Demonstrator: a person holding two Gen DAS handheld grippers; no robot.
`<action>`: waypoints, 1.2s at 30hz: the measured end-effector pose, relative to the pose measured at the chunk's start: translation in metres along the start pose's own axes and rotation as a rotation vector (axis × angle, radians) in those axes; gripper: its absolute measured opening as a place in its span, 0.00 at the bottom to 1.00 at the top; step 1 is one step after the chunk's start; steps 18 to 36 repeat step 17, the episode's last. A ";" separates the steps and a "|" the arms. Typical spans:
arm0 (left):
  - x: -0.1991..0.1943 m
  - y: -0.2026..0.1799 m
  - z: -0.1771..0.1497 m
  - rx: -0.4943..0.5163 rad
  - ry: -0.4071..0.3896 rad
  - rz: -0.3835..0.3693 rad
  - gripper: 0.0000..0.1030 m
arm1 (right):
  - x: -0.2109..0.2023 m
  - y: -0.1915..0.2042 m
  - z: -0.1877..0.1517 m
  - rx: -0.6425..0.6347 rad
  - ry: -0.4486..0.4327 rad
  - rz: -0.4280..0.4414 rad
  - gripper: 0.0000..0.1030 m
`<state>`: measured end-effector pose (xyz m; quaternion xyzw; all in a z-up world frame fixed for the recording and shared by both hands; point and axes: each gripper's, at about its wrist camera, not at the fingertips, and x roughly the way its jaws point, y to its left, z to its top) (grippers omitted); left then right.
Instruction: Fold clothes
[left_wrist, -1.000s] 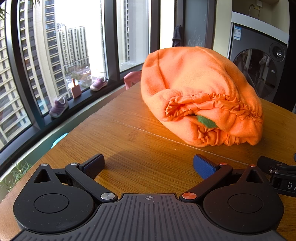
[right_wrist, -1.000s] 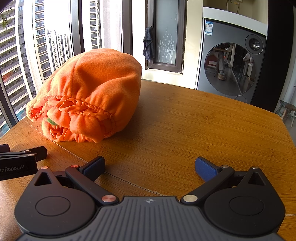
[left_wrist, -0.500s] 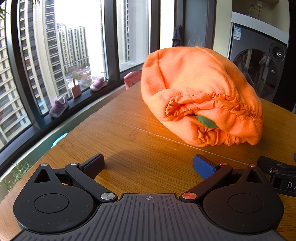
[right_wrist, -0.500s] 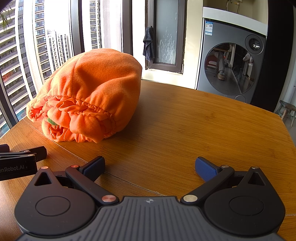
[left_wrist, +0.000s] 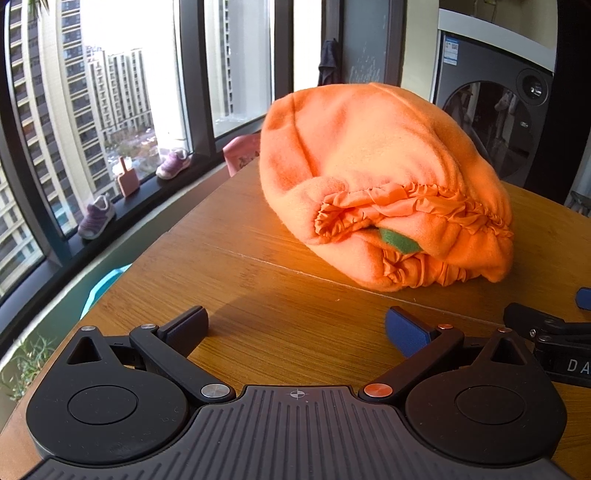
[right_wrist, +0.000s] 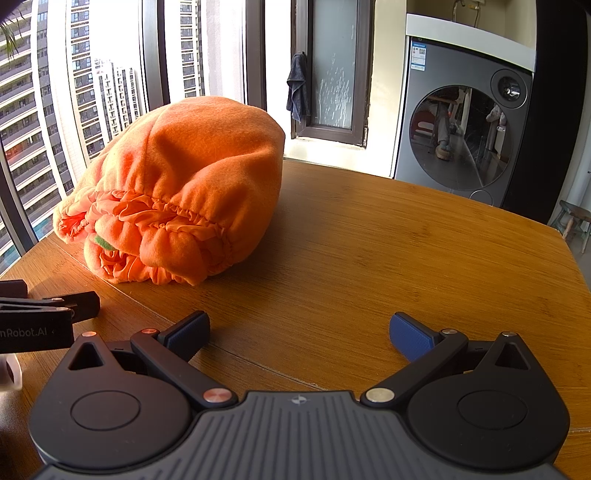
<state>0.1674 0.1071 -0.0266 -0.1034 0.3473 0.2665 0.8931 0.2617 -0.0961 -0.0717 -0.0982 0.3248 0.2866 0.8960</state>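
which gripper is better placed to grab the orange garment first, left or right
Left, marginally. The orange garment sits ahead of the open left gripper; from the open right gripper it lies off to the left.

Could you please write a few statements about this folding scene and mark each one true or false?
1. The orange garment lies bundled on the wooden table. True.
2. The left gripper is shut on the garment. False: its jaws are open and hold nothing, short of the cloth.
3. The right gripper is open and empty. True.
4. A washing machine stands behind the table. True.
5. The garment hangs over the table's edge. False: in both views it rests wholly on the tabletop.
6. A patch of green shows among the orange folds. True.
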 end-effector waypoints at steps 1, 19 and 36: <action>0.000 0.001 0.000 0.001 0.000 -0.004 1.00 | 0.000 0.000 0.000 0.000 0.000 0.000 1.00; -0.001 0.001 -0.003 0.000 -0.011 -0.013 1.00 | -0.001 0.000 0.000 0.000 0.000 0.000 1.00; -0.001 0.001 -0.003 0.000 -0.011 -0.013 1.00 | -0.001 0.000 0.000 0.000 0.000 0.000 1.00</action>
